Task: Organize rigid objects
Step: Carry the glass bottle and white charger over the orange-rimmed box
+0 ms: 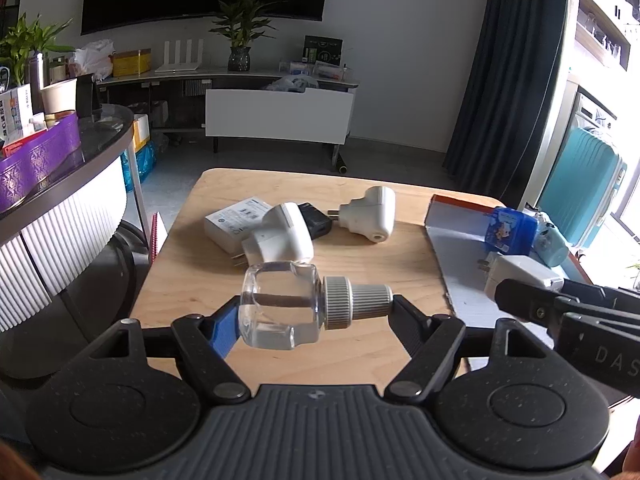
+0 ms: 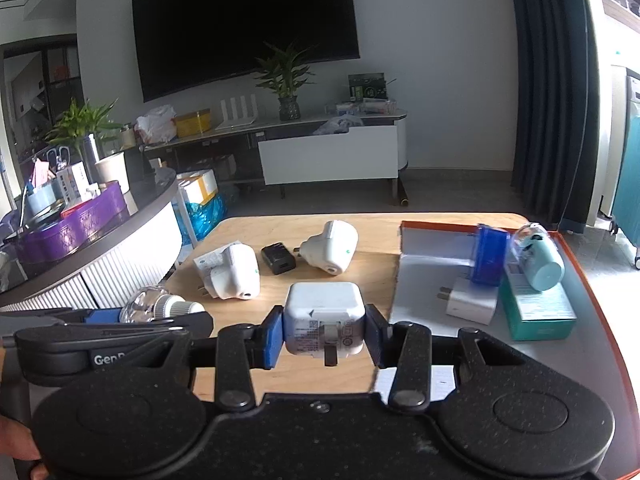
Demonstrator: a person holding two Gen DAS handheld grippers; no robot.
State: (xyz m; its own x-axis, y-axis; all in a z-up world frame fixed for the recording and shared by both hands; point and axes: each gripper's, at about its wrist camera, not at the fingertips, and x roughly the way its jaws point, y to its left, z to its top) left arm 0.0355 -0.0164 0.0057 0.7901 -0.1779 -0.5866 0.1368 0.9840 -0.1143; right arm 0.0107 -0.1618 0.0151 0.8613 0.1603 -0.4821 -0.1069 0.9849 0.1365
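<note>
A clear glass bottle [image 1: 280, 304] with a ribbed grey-white cap lies sideways between my left gripper's [image 1: 316, 308] fingers, which are shut on its base and cap above the wooden table [image 1: 192, 280]. My right gripper [image 2: 324, 334] is shut on a white cube charger [image 2: 324, 316], its prongs facing the camera. The right wrist view also shows the bottle [image 2: 156, 304] at the lower left. Two white plug adapters [image 2: 234, 276] [image 2: 332, 250], a small black charger [image 2: 279, 263] and a flat white box [image 1: 234, 222] lie on the table beyond.
An orange-rimmed tray [image 2: 424, 256] on the table's right holds a blue plug [image 2: 489, 256], a white charger [image 2: 468, 300], a teal bottle [image 2: 538, 258] and a green box [image 2: 540, 312]. A dark curved counter [image 1: 100, 136] with a purple tin stands to the left.
</note>
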